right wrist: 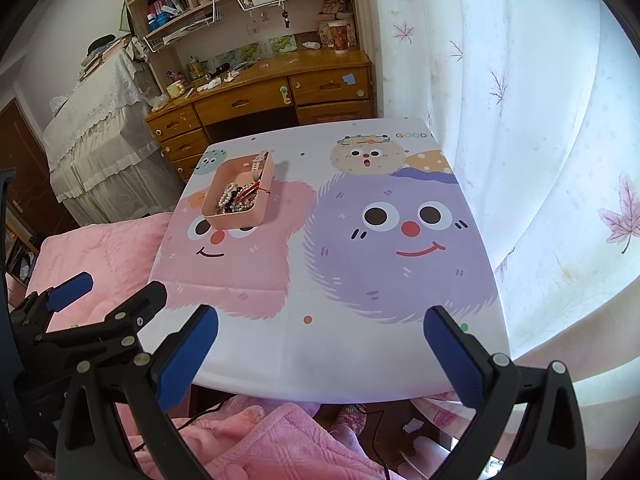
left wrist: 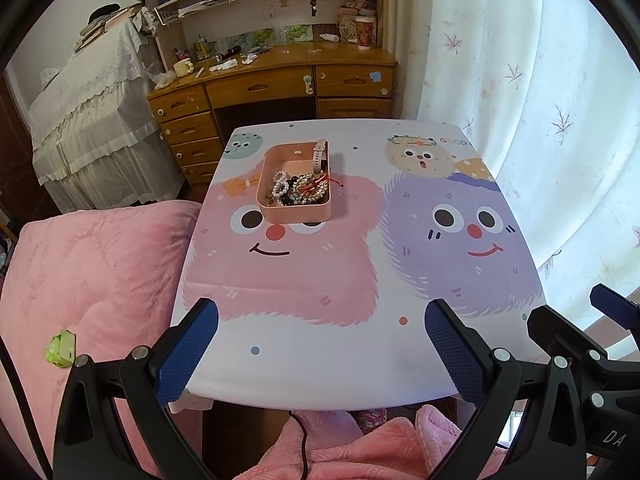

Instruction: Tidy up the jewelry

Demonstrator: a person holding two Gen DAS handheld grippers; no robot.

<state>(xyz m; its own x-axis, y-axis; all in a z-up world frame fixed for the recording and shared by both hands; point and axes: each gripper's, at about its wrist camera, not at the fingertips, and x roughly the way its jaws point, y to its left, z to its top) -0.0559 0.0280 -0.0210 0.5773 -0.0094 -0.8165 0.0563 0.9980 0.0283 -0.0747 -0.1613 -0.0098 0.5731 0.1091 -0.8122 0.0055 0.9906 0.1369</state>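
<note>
A peach-pink open box (left wrist: 294, 210) stands on the far left part of the table (left wrist: 340, 368), over the pink cartoon face. It holds a heap of jewelry (left wrist: 298, 190): pearl and dark bead bracelets and a red cord piece. A pale watch (left wrist: 320, 156) leans on its far right rim. The box also shows in the right wrist view (right wrist: 240, 216), with the jewelry (right wrist: 236, 198) inside. My left gripper (left wrist: 322, 316) is open and empty above the table's near edge. My right gripper (right wrist: 320, 320) is open and empty, to the right of the left one.
The table wears a cartoon-monster cloth. A pink quilted bed (left wrist: 92, 280) lies to its left, a curtain (left wrist: 540, 100) to its right. A wooden desk (left wrist: 276, 84) with shelves stands behind. A pink robe (left wrist: 360, 448) and a cable are below the near edge.
</note>
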